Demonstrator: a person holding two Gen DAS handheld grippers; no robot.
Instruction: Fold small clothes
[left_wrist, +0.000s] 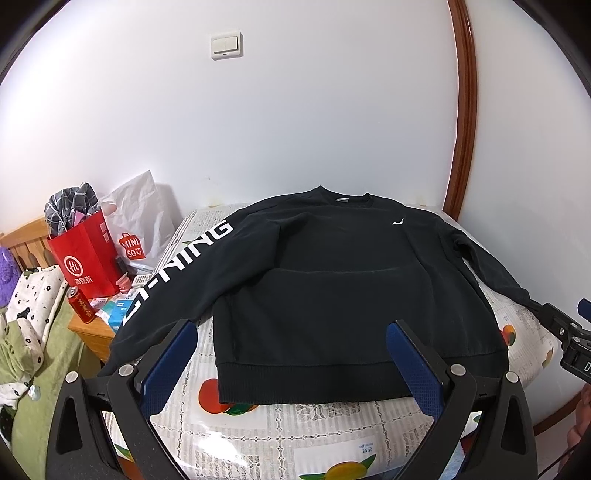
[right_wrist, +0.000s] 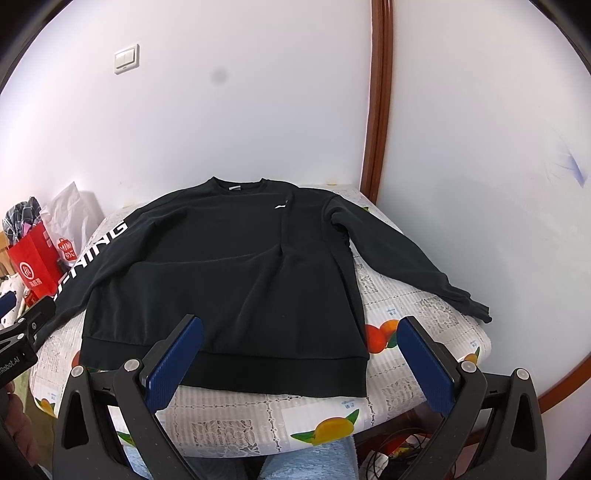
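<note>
While flat, sweatshirt (left_wrist: 325, 280) points collar toward wall (left_wrist: 295, 110).

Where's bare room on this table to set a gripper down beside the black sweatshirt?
Free tablecloth runs between the sweatshirt hem and the near table edge. A smaller patch lies between its body and plain sleeve. The side cabinet by the red bag and red can is crowded.

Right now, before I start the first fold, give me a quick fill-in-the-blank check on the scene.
1. The black sweatshirt lies spread flat on a ____-print tablecloth.
2. White lettering runs down only ____ sleeve.
3. The left gripper and right gripper both have their jaws ____.
4. The red paper bag stands to the sweatshirt's ____.

Missing: fruit; one; open; left
</note>
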